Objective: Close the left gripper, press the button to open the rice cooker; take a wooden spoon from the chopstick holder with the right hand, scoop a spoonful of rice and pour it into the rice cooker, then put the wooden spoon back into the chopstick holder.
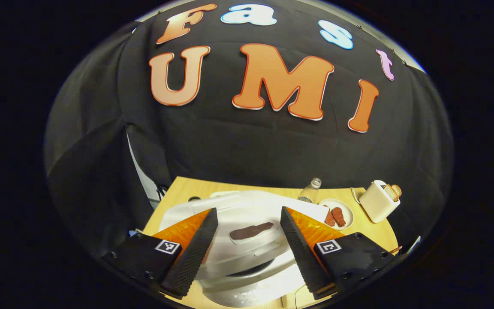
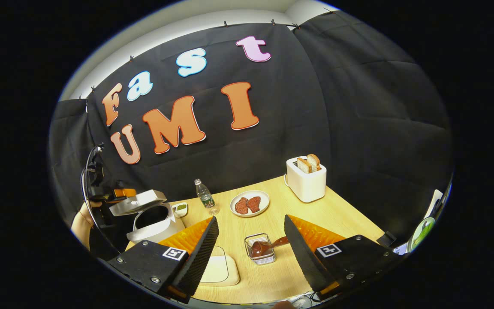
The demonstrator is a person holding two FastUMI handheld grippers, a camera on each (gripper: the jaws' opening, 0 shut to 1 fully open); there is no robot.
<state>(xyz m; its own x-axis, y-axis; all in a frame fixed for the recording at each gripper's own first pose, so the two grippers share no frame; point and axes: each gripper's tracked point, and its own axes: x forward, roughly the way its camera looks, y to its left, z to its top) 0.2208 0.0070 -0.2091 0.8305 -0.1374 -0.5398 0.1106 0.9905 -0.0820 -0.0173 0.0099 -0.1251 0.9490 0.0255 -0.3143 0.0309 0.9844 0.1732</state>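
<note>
- The rice cooker (image 2: 155, 223) is seen in the right gripper view at the left end of the wooden surface (image 2: 337, 214), with its lid (image 2: 137, 201) raised and the dark inner pot exposed.
- In the left gripper view the rice cooker (image 1: 247, 240) is seen from close above, its white lid lying directly beneath and between the fingers of the left tool (image 1: 249, 249).
- The left tool is held open, with a wide gap between its fingers and nothing gripped.
- In the right gripper view the left tool (image 2: 114, 195) is seen just beside the raised lid, on the far left side of the cooker, held by a hand (image 2: 82, 219).
- The wire chopstick holder (image 2: 260, 249) is placed to the right of the rice cooker, nearer the front edge of the surface.
- A wooden spoon (image 2: 268, 246) is seen lying in the chopstick holder, its handle tilted toward the right.
- The right tool (image 2: 251, 253) is held open above the front of the surface, with the chopstick holder seen between its fingers; nothing is gripped.
- A pale flat container (image 2: 218, 269) is seen just to the right of the cooker, partly hidden behind a finger.
- A small plastic bottle (image 2: 205, 196) is stood behind and to the right of the cooker.
- A plate (image 2: 249, 203) with two reddish pieces is set farther right of the cooker.
- A white toaster (image 2: 306, 178) holding bread slices is stood farthest right of the cooker, near the back.
</note>
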